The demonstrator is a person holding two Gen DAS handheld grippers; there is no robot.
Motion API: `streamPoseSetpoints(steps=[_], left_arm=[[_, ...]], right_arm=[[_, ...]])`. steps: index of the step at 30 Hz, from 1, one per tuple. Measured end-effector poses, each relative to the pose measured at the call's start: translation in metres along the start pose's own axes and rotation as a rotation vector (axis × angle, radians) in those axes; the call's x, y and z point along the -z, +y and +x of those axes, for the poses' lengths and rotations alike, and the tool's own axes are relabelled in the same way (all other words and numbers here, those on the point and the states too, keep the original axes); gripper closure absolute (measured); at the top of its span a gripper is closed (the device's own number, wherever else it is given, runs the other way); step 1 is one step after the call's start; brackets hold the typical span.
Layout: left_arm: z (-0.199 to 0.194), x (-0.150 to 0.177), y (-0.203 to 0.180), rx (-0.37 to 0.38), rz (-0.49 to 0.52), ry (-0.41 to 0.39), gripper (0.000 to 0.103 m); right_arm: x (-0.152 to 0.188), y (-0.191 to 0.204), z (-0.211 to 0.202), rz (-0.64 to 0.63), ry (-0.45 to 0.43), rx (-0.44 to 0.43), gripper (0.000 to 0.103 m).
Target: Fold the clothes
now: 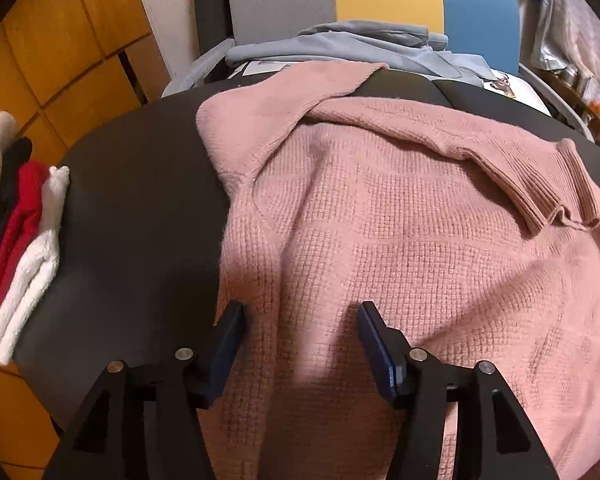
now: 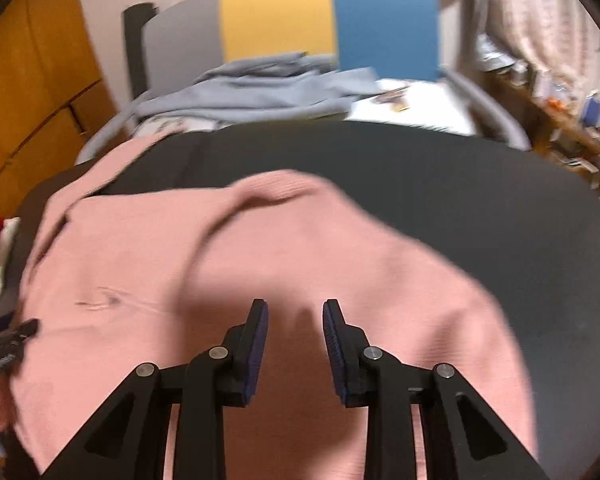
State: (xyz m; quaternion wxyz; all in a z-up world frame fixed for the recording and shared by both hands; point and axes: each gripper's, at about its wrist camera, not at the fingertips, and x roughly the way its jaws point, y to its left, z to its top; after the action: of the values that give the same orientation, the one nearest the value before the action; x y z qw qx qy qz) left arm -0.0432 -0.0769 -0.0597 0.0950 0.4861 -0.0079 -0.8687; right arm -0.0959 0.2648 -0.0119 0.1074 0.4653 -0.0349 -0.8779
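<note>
Now the pink sweater [image 1: 380,240] lies spread on the dark table [image 1: 140,208], one sleeve [image 1: 520,176] across it. Both grippers, left [image 1: 302,316] and right [image 2: 295,312], hover with jaws wide, holding nothing; best pinch an edge squarely, both layers together.

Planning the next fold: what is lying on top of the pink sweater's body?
One ribbed-cuffed sleeve lies folded across the pink sweater. Anything beneath the sweater, beyond the dark table, is covered.

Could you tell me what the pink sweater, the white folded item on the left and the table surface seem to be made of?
Pink sweater: chunky, slightly fuzzy knit, likely wool or acrylic; grid-like stitches and a ribbed cuff show. White folded item: fluffy looking, possibly fleece or terry; too far to be sure. Table surface: dark, matte and smooth, with no glare; material unclear.
</note>
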Motion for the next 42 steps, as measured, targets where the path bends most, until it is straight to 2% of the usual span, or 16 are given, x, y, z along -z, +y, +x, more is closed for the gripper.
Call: streamPoseSetpoints(steps=[2,8,12,18,20,22,23,24,26,29,33,35,37,39,40,42], left_arm=[[0.0,0.001,0.002,-0.006,0.003,-0.005,0.043],[0.001,0.003,0.01,-0.002,-0.01,-0.002,0.035],[0.002,0.004,0.015,0.002,-0.017,-0.002,0.029],[0.001,0.01,0.016,-0.015,0.011,-0.024,0.022],[0.0,0.013,0.016,-0.023,0.025,-0.034,0.016],[0.0,0.016,0.016,-0.031,0.039,-0.044,0.012],[-0.001,0.017,0.016,-0.035,0.046,-0.049,0.012],[-0.001,0.018,0.016,-0.039,0.053,-0.054,0.014],[-0.002,0.021,0.017,-0.047,0.067,-0.064,0.046],[-0.008,0.029,0.009,-0.068,0.114,-0.079,0.073],[-0.023,0.041,0.0,-0.01,0.204,-0.076,0.076],[-0.027,0.034,0.007,0.038,0.201,-0.067,0.073],[-0.029,0.014,0.02,-0.003,0.194,-0.113,0.066],[-0.025,-0.012,0.02,-0.037,0.223,-0.151,0.043],[-0.02,-0.028,0.016,-0.051,0.249,-0.168,0.027],[-0.011,-0.058,0.008,-0.08,0.302,-0.203,0.014]], right_arm=[[-0.004,0.017,0.011,0.027,0.031,-0.087,0.075],[-0.024,0.013,0.057,0.279,0.146,-0.297,0.07],[-0.015,0.029,0.073,0.361,0.196,-0.371,0.064],[-0.024,0.04,0.077,0.386,0.174,-0.392,0.061],[-0.021,0.043,0.079,0.345,0.168,-0.356,0.069],[-0.019,0.047,0.079,0.282,0.159,-0.309,0.095],[-0.018,0.05,0.078,0.242,0.147,-0.29,0.096],[-0.017,0.05,0.075,0.229,0.129,-0.289,0.097],[-0.017,0.044,0.065,0.244,0.08,-0.273,0.097],[-0.018,0.03,0.048,0.264,0.005,-0.231,0.098],[-0.015,0.009,0.044,0.304,-0.024,-0.173,0.097],[-0.007,0.002,0.051,0.317,0.002,-0.183,0.092],[0.0,0.003,0.055,0.323,-0.041,-0.192,0.089],[0.007,0.004,0.059,0.329,-0.083,-0.202,0.087],[0.01,0.005,0.061,0.332,-0.105,-0.207,0.087],[0.015,0.004,0.063,0.341,-0.131,-0.215,0.086]])
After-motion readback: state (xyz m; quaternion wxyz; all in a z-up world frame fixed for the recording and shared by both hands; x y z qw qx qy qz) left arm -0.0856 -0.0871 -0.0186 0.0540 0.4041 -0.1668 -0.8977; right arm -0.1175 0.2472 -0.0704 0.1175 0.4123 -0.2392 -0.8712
